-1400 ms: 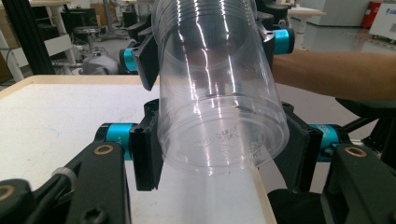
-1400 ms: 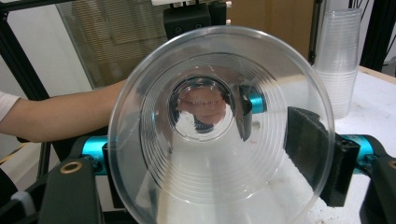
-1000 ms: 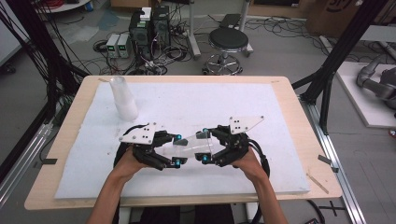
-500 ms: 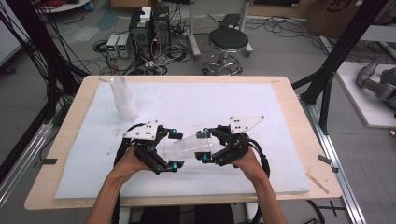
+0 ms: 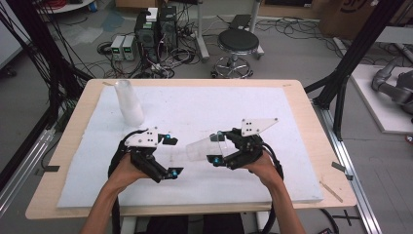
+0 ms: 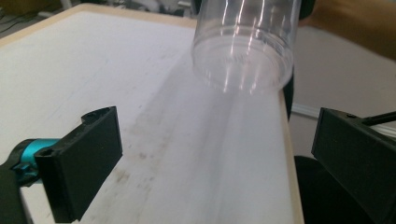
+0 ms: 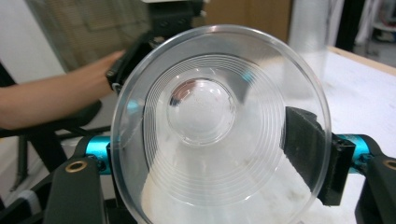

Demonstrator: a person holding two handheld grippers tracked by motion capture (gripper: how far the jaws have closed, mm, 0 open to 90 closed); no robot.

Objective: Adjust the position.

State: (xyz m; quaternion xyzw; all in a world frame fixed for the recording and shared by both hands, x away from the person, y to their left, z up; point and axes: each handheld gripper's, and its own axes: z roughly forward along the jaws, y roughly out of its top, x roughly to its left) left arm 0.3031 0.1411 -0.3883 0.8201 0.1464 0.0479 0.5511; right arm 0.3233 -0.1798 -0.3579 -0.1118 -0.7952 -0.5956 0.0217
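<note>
Holding a clear cup [image 5: 202,148] sideways in your right gripper [image 5: 217,147], left gripper [image 5: 171,156] spread empty at its nine o'clock, you work over the white mat [image 5: 204,107]; stool [image 5: 238,41] at twelve o'clock.

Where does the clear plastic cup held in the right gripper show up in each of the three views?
High view: the clear cup lies sideways at centre, clamped by the right gripper.
Left gripper view: its closed base hangs at top centre, beyond the open jaws.
Right gripper view: its open mouth faces the camera, between the jaws.
Shared landmark: the white mat under the cup.
</note>
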